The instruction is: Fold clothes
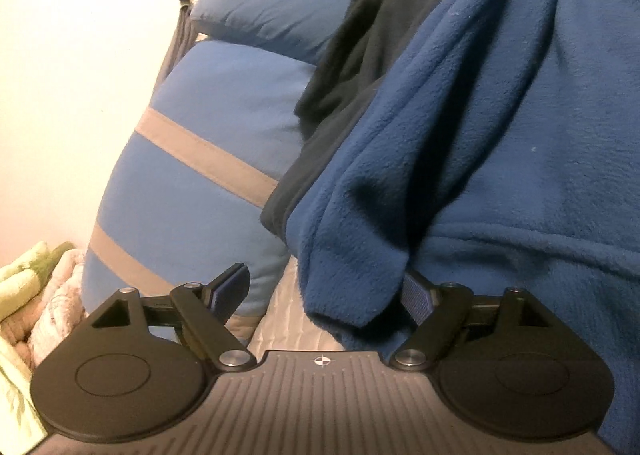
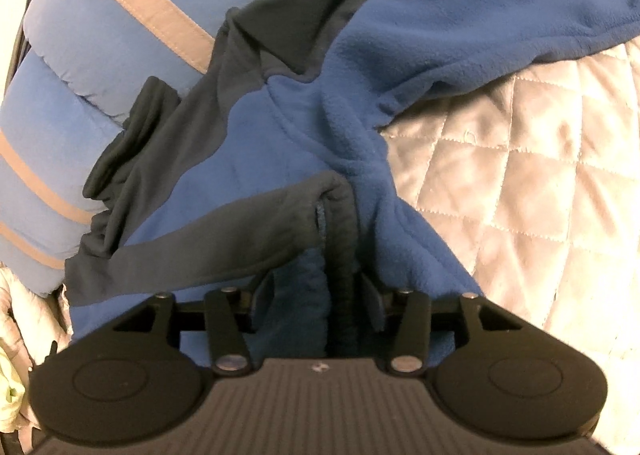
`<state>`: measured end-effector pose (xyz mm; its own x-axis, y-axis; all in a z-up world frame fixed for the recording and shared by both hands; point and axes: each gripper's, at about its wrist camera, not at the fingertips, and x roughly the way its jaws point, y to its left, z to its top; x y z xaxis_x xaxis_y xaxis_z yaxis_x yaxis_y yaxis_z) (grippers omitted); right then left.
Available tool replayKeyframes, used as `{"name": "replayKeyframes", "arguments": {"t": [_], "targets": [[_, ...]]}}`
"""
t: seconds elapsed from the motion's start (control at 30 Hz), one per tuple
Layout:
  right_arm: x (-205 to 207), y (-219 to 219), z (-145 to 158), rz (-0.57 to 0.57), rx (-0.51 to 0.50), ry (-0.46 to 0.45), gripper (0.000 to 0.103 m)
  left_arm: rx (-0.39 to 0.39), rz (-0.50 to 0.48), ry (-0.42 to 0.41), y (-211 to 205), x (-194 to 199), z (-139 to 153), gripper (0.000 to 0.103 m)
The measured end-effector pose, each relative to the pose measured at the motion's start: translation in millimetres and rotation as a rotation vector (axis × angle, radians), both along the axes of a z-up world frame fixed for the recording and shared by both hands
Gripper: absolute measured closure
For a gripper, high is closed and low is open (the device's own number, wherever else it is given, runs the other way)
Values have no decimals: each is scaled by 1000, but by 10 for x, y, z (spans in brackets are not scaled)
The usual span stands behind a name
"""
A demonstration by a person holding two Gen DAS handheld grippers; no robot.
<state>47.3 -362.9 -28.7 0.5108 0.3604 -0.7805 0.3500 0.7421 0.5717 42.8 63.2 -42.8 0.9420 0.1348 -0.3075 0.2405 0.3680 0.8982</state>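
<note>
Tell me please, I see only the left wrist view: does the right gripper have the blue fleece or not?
Observer: Yes. In the right wrist view the fleece is bunched between the fingers of the right gripper, which look partly closed around it.
Operator: What part of it is there?
Observer: A dark, rolled edge of the fleece runs down into the gap.
Operator: What is under the fleece on that side?
Observer: A pale quilted cover with a diamond stitch, bare to the right of the fleece.
Operator: And the striped pillows?
Observer: They lie to the left, and a dark sleeve rests against them.
</note>
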Motion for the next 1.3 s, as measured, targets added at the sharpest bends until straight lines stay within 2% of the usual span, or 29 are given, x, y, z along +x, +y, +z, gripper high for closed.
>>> {"name": "replayKeyframes", "arguments": {"t": [0.1, 0.17, 0.27, 0.43, 0.63, 0.7, 0.8, 0.87, 0.97, 1.07, 1.13, 1.2, 1.3], "targets": [[0, -35, 35, -3, 1, 31, 38, -15, 0, 10, 29, -32, 16, 22], [-44, -88, 103, -16, 18, 39, 25, 6, -6, 5, 34, -22, -3, 22], [-141, -139, 258, -37, 7, -11, 16, 7, -21, 1, 17, -32, 4, 22], [-145, -102, 298, 17, -20, -32, 15, -101, -28, 10, -3, -20, 136, 22], [-97, -49, 144, 32, -26, 3, 19, -95, -25, -6, -50, -20, 135, 22], [-146, -8, 297, 47, -113, -55, 18, -123, -29, -1, -49, -39, 165, 22], [-218, 62, 530, 74, -246, -144, 15, -204, -53, 4, -50, -100, 290, 22], [-235, 290, 716, 241, -425, -252, 10, -255, -86, 8, -98, -159, 400, 22], [-371, 697, 815, 569, -633, -409, 8, -299, -146, 2, -200, -254, 500, 22], [-588, 996, 748, 858, -730, -511, 8, -307, -200, -6, -322, -339, 526, 22], [-666, 1117, 638, 978, -752, -501, 9, -313, -222, 3, -389, -359, 521, 22], [-649, 1171, 549, 1007, -781, -474, 11, -314, -237, 22, -448, -357, 517, 22], [-621, 1247, 419, 1049, -823, -432, 23, -304, -258, 38, -528, -333, 510, 22]]}}
